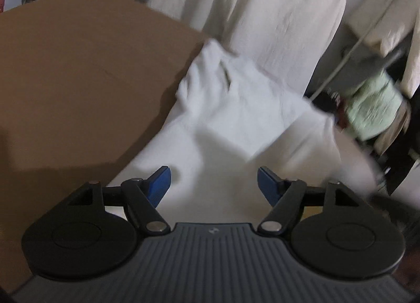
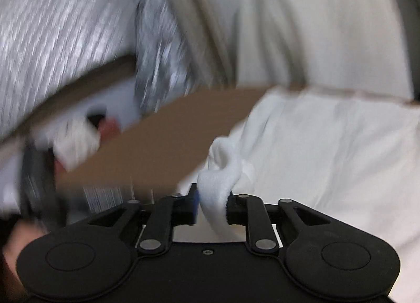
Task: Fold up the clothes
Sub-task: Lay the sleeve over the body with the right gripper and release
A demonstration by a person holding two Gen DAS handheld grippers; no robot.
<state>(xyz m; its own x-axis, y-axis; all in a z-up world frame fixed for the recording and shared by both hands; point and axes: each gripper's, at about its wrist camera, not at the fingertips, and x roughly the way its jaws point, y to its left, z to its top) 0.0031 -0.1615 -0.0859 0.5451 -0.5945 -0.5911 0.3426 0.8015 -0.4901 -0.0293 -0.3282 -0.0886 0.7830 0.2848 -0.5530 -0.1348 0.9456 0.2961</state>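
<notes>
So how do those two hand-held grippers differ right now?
The left hand-held gripper is spread wide open and holds nothing, hovering over the white garment. The right hand-held gripper is closed, pinching a bunched fold of that white garment. Both are black with blue pads, above the brown cardboard.

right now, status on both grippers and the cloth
Left hand-held gripper open, empty. Right hand-held gripper shut on white garment. Garment on brown table. Nothing blocking.
</notes>
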